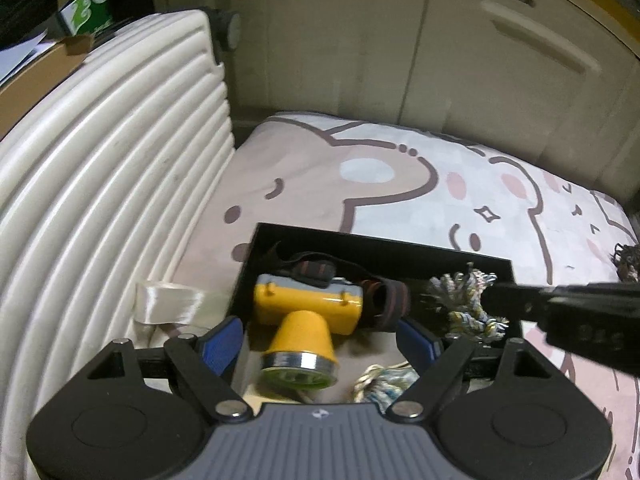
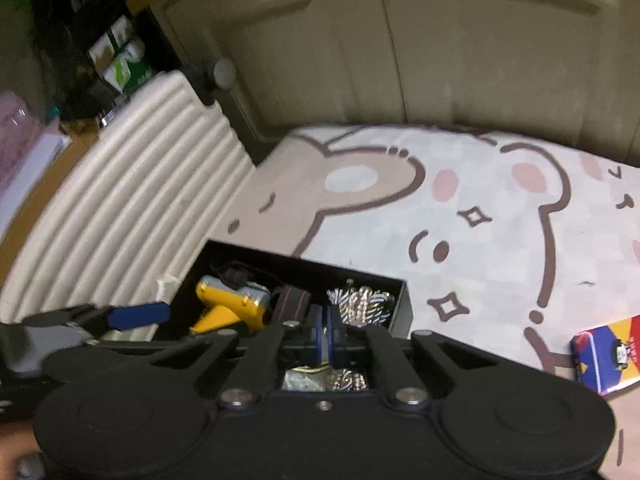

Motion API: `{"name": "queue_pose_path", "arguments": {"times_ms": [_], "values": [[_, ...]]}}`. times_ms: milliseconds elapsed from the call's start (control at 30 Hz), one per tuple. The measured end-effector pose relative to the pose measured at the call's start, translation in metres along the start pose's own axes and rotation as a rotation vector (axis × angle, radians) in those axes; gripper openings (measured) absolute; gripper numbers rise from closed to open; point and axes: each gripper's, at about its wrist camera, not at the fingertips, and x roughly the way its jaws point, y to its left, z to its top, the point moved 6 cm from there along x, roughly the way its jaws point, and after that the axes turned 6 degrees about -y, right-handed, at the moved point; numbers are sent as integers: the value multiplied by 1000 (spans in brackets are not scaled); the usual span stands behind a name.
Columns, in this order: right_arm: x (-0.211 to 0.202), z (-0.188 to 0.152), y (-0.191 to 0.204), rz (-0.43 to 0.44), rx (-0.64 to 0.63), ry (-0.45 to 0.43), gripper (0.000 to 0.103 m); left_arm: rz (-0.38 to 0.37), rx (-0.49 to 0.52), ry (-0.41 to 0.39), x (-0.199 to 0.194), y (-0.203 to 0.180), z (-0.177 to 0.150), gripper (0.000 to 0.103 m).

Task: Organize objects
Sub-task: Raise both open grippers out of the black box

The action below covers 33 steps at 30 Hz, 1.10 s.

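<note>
Black box (image 1: 280,240) on the bear-print bed (image 1: 400,184), beside a white ribbed suitcase (image 1: 100,184).

We see a yellow headlamp (image 1: 304,312) and braided rope (image 1: 464,300) inside it (blurred); left gripper (image 1: 320,340) jaws wide around the lamp, not touching; right gripper (image 2: 325,338) jaws closed, seemingly on nothing.

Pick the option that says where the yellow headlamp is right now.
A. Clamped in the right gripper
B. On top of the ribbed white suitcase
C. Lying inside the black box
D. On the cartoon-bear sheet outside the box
C. The yellow headlamp lies inside the black box beside the braided rope; the left gripper stands open around it, not clamping.
</note>
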Motion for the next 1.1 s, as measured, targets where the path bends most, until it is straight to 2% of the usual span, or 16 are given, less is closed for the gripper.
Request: {"name": "queue_pose_path", "arguments": {"times_ms": [67,333,500,733,967,1100], "values": [[11,-4,0,-33,-23,35,1,0,-9,3,1,4,0,84],[29,-10,-2,-124,-114,67,1,-5,-4,20,8,6,-2,84],[23,-8,-8,-95,-53,47,1,-8,-2,16,6,6,-1,84],[-12,0,-16,-59,-15,-39,3,-24,-33,1,-8,6,2,84],[-43,-1,-23,-73,-7,-78,14,-37,-42,-4,-28,7,3,84],[-59,-3,-25,-95,-17,-99,29,-38,-34,-14,-42,5,2,85]]}}
